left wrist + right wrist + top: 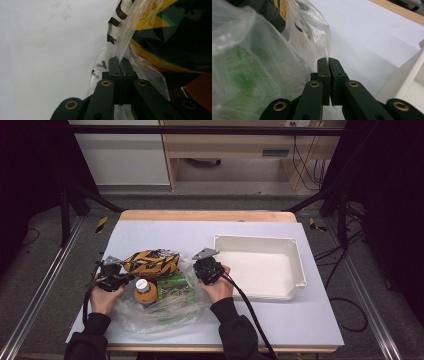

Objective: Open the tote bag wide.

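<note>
A clear plastic bag lies on the white table sheet between my two hands. It holds a yellow-and-black snack packet, an orange bottle with a white cap and a green packet. My left gripper is shut on the bag's thin edge at the bag's left side, beside the yellow-and-black packet. My right gripper is shut on the bag's edge at its right side. In the high view the left gripper and the right gripper flank the bag.
A white tray stands to the right of the bag, close to my right hand, and its wall rises at the right of the right gripper view. The table's wooden far edge lies behind. Black frame posts flank the table.
</note>
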Motion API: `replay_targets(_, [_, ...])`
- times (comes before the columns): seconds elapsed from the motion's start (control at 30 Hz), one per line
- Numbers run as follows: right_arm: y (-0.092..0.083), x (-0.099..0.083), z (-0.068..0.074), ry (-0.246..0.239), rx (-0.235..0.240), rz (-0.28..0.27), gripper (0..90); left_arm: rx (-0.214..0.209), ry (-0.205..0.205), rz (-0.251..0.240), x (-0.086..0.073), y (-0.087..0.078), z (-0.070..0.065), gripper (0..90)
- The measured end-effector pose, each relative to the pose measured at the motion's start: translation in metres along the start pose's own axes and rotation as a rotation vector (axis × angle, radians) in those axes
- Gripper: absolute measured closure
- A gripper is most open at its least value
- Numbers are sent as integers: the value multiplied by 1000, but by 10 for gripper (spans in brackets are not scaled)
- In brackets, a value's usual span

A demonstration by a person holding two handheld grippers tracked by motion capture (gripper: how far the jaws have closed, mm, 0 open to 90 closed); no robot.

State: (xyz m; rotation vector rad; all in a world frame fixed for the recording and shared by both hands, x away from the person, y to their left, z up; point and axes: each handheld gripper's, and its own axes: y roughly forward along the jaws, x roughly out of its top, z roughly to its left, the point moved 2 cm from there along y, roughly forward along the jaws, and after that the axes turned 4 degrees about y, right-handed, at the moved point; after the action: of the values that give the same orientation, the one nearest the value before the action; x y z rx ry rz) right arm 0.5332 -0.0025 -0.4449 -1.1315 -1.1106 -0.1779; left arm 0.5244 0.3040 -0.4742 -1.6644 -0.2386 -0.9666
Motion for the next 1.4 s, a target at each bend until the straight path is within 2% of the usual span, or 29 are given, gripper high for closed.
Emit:
replay_targets(0.03, [1, 0, 0, -15, -10, 2, 880, 0, 0, 0, 0, 0, 0, 898])
replay_targets(0.07, [1, 0, 1, -16, -15, 9, 871, 4, 10, 25, -2, 3, 0, 896])
replay_targets(0.17, [1, 0, 3, -34, -20, 16, 858, 11, -1, 28, -4, 7, -1, 880])
replay_targets(0.2, [1, 0, 3, -32, -14, 12, 810, 16, -18, 23, -6, 7, 2, 827])
replay_targets(0.23, [1, 0, 3, -32, -14, 12, 810, 16, -18, 23, -6, 7, 2, 791])
replay_targets(0.27, [-1, 1, 2, -37, -23, -3, 719, 29, -39, 1, -6, 3, 4, 733])
replay_targets(0.3, [-3, 1, 1, -39, -28, -19, 685, 29, -39, 1, -6, 3, 4, 685])
replay_targets(0.33, [-3, 1, 1, -39, -28, -19, 685, 39, -42, -20, -6, -1, 6, 685])
replay_targets(0.37, [-12, 4, 0, -21, -4, -65, 625, 35, -55, -93, -6, -11, 8, 574])
replay_targets(0.4, [-17, 6, -1, -3, 14, -94, 590, 24, -65, -126, -5, -18, 10, 538])
replay_targets(0.43, [-17, 6, -1, -3, 14, -94, 590, 24, -65, -126, -5, -18, 10, 495])
replay_targets(0.47, [-31, 10, -2, 20, 41, -159, 549, 13, -71, -155, -5, -25, 11, 460])
replay_targets(0.5, [-31, 10, -2, 20, 41, -159, 549, 10, -68, -180, -5, -32, 12, 460])
replay_targets(0.53, [-45, 14, -3, 31, 54, -214, 516, 9, -69, -198, -4, -39, 12, 422])
replay_targets(0.57, [-53, 15, -4, 39, 64, -239, 497, 11, -68, -214, -4, -46, 12, 408])
replay_targets(0.6, [-61, 16, -5, 44, 72, -264, 490, 8, -71, -249, -3, -61, 11, 396])
replay_targets(0.63, [-61, 16, -5, 44, 72, -264, 490, 8, -71, -249, -3, -61, 11, 384])
replay_targets(0.73, [-83, 16, -6, 46, 98, -317, 470, 8, -62, -293, -1, -81, 6, 377])
replay_targets(0.9, [-106, 10, 6, 16, 151, -340, 442, -1, -30, -322, -2, -102, -8, 397])
replay_targets(0.93, [-109, 7, 16, 1, 184, -338, 437, -3, -26, -321, -3, -104, -12, 464])
replay_targets(0.97, [-109, 7, 16, 1, 184, -338, 437, 4, -16, -316, -4, -106, -14, 464])
replay_targets(1.0, [-109, 5, 22, -12, 196, -334, 434, 19, -5, -304, -5, -106, -17, 494])
replay_targets(1.07, [-105, 0, 34, -42, 216, -315, 423, 32, 7, -281, -6, -105, -20, 579])
replay_targets(1.1, [-97, -4, 45, -60, 229, -294, 415, 37, 7, -272, -7, -103, -21, 643])
replay_targets(1.2, [-80, -8, 58, -94, 215, -257, 411, 37, -5, -237, -10, -93, -20, 722])
replay_targets(1.3, [-70, -11, 63, -116, 190, -237, 436, 35, -14, -210, -15, -81, -17, 766])
replay_targets(1.33, [-66, -12, 64, -119, 178, -230, 461, 28, -25, -208, -16, -77, -16, 784])
replay_targets(1.4, [-60, -14, 64, -119, 152, -209, 578, 20, -34, -199, -21, -71, -15, 815])
